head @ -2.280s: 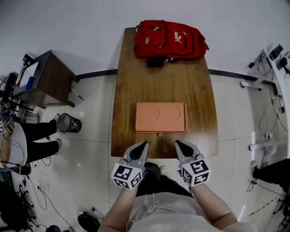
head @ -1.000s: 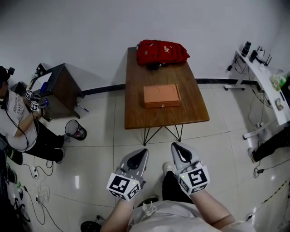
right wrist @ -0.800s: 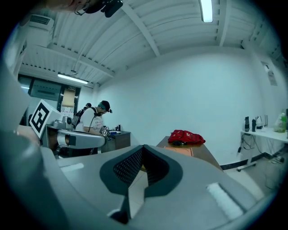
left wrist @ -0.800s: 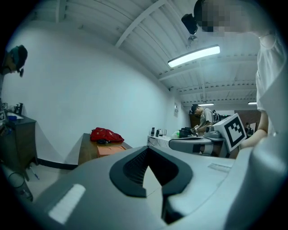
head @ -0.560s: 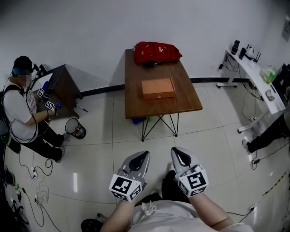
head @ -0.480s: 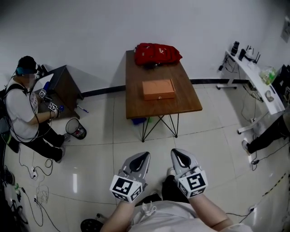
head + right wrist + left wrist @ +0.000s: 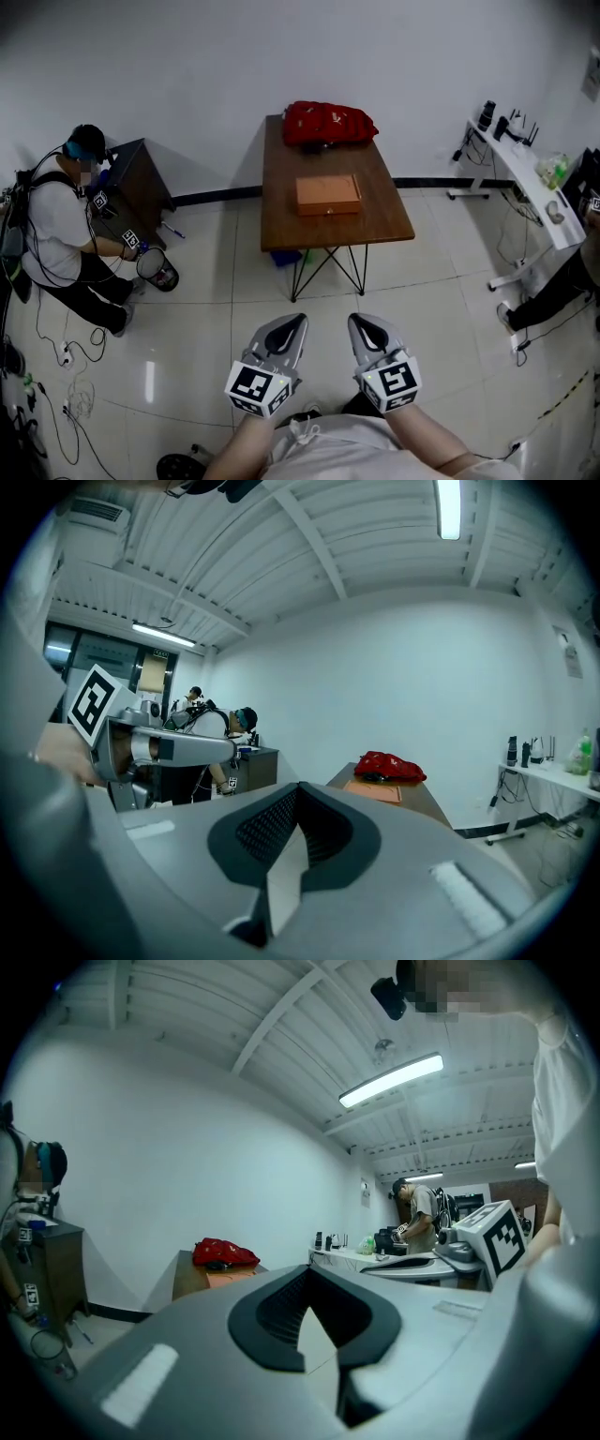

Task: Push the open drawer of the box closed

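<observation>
The orange box (image 7: 328, 194) lies on the brown table (image 7: 380, 225) far ahead of me, its drawer front flush with the body and a small handle facing me. It also shows small in the left gripper view, box (image 7: 230, 1277), and in the right gripper view, box (image 7: 373, 791). My left gripper (image 7: 296, 322) and right gripper (image 7: 357, 321) hover side by side over the floor, well short of the table. Both are shut with nothing between the jaws, as the left gripper (image 7: 314, 1321) and right gripper (image 7: 286, 855) show in their own views.
A red backpack (image 7: 328, 122) sits at the table's far end. At the left a seated person (image 7: 61, 234) faces a dark cabinet (image 7: 131, 183), with a waste bin (image 7: 157, 273) beside. A white desk (image 7: 520, 173) stands at the right. Tiled floor lies between me and the table.
The view has backed away from the table, so the box now looks small and distant. The seated person at the left has come into sight. Both grippers stay shut.
</observation>
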